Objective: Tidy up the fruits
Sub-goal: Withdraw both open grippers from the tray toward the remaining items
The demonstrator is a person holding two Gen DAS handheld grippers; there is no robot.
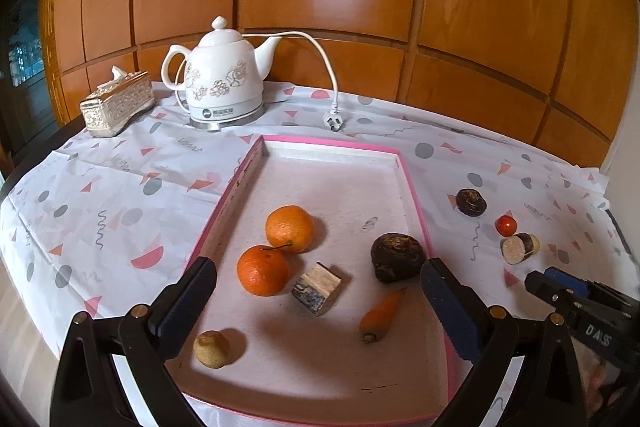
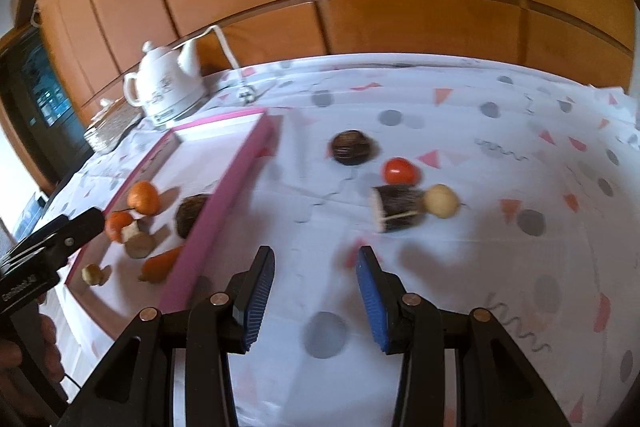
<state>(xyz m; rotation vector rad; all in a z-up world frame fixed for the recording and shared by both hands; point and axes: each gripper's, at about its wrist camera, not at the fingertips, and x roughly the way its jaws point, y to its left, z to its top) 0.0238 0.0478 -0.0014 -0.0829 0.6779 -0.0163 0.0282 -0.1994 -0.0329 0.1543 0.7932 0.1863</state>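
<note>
Closest to my left tongs, which stand wide apart and hold nothing, is the pink-rimmed tray. Inside it lie two oranges touching each other, a cut stub of cane just beside the nearer one, a small carrot, a dark lumpy root against the right rim, and a pale round fruit near the front left corner.

My right tongs hover over the patterned cloth on the tabletop, to the right of the tray, spread moderately wide and empty. Ahead of them, outside the tray, sit a dark cut log piece touching a pale round fruit, a red tomato just behind, and a dark round fruit farther back.

A white kettle and a silver tissue box stand beyond the tray.
</note>
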